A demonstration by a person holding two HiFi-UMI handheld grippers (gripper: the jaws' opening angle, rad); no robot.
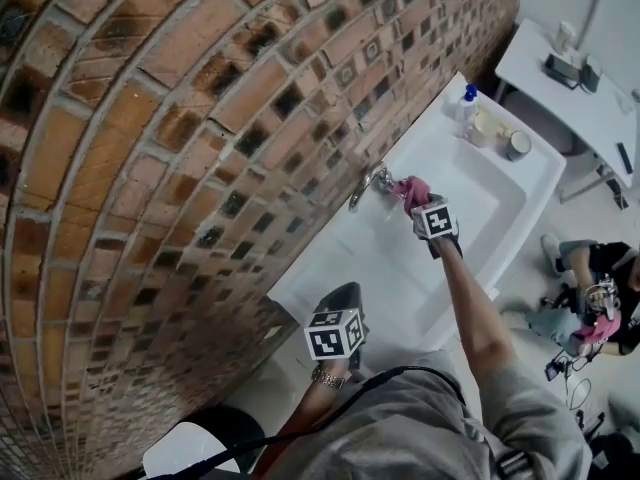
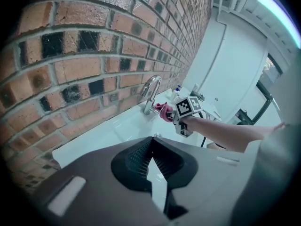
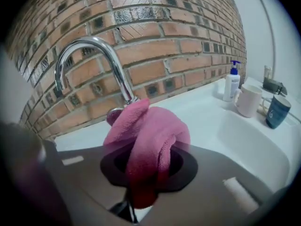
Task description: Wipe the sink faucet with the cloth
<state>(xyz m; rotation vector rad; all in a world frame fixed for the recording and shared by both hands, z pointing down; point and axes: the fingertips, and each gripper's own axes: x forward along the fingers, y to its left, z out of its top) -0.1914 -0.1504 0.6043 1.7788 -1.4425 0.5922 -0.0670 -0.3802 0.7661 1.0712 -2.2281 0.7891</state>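
The pink cloth (image 3: 155,131) is bunched in my right tongs (image 3: 148,161), which are clenched on it. Its top lies against the foot of the faucet (image 3: 94,42) at the back of the white sink (image 1: 480,208). My left tongs (image 2: 153,150) are closed on nothing, well apart at the sink's near end, beside the brick wall (image 1: 150,168).

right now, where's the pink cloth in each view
Head view: the pink cloth is right of centre, at the tip of the right hand-held gripper, beside the faucet.
Left gripper view: small, just above centre, right of the faucet's base.
Right gripper view: fills the centre, clamped in the jaws, in front of the faucet.
Shared landmark: the curved chrome faucet.
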